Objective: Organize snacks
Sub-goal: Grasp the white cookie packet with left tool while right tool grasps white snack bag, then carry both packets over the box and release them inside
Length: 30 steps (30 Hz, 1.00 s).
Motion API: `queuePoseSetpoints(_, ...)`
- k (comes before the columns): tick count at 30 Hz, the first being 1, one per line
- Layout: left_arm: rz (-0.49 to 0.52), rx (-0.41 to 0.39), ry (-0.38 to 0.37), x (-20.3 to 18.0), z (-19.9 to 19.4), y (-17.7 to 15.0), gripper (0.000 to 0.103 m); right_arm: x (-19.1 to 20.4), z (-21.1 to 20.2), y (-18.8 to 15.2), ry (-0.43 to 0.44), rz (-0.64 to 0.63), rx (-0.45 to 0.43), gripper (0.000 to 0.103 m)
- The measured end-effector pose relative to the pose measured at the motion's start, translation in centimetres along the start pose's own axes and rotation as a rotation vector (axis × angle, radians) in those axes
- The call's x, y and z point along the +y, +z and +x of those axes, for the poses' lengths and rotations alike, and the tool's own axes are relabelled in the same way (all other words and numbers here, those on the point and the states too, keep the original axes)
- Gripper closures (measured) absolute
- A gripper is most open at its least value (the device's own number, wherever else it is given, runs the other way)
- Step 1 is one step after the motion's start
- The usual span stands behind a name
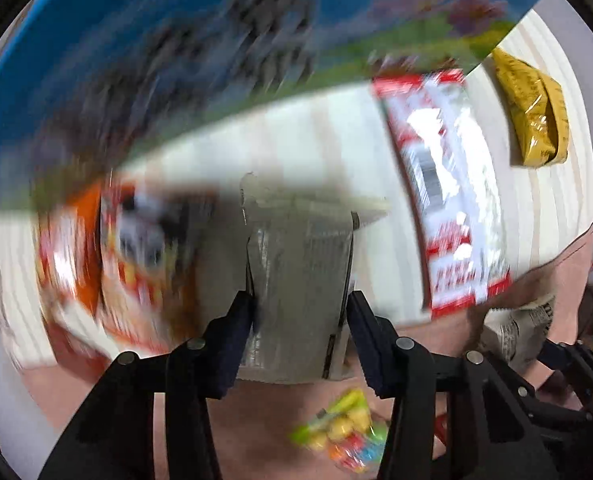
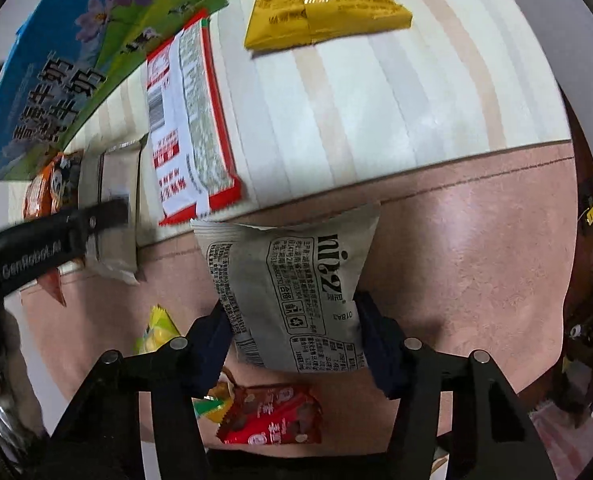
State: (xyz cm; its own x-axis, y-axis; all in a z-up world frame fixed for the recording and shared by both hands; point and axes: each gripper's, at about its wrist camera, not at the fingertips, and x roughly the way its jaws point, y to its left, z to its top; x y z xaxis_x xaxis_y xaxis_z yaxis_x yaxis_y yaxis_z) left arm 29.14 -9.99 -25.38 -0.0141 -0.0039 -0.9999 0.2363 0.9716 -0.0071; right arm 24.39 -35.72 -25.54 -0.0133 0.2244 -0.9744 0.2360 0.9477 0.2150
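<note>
**Two pouches in hand, a row forming on the striped mat**

We hold a snack in each tool; the left tool [image 1: 300, 320] is clamped on a plain grey-beige pouch [image 1: 300, 264], its far end over the near edge of the cream striped mat [image 2: 356, 92], between the orange panda packet [image 1: 108, 248] on the left and the red-and-white packet [image 2: 188, 120] on the right; the right tool [image 2: 292, 328] grips a grey printed pouch [image 2: 296, 280], held above the pinkish surface [image 2: 476, 248], just near of the mat's edge.

To do this well, we judge the left pouch should go down flat in that gap, parallel to its neighbours, before the tool lets go; the left view is blurred, so we would slow down first.

The grey printed pouch is puffy and crinkled, with black text and a barcode; the yellow bag [image 2: 320, 0] lies far on the mat, by the blue-green milk carton box [image 2: 76, 60]; a red chocolate packet [image 2: 272, 416] and bright candy bag [image 1: 344, 432] wait on the surface nearby.
</note>
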Motion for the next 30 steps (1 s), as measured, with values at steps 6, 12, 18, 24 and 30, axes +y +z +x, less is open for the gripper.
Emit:
queuePoseSetpoints(6, -0.124, 0.035, -0.060, 2.2, 0.8, -3.9, 0.057, 0.4, 0.7, -0.2, 0.010, -0.044, 0.041, 0.042)
queuePoseSetpoints(12, -0.112, 0.017, -0.077, 2.8, 2.9, -5.6, 0.051, 1.8, 1.7, -0.3, 0.009, -0.050, 0.045, 0.035)
queuePoseSetpoints(18, -0.121, -0.013, -0.068, 3.3, 5.3, -6.2, 0.053, 3.5, 3.0, -0.8, -0.042, -0.073, 0.049, 0.035)
queuePoseSetpoints(24, -0.120, -0.076, -0.041, 2.1, 3.8, -7.2, 0.057, 4.6, 2.8, -1.7, -0.061, -0.072, 0.002, 0.053)
queuePoseSetpoints(30, -0.107, -0.172, -0.045, 1.6, 0.1, -9.0, 0.060, 5.4, -0.1, -2.8, -0.023, -0.081, -0.071, 0.053)
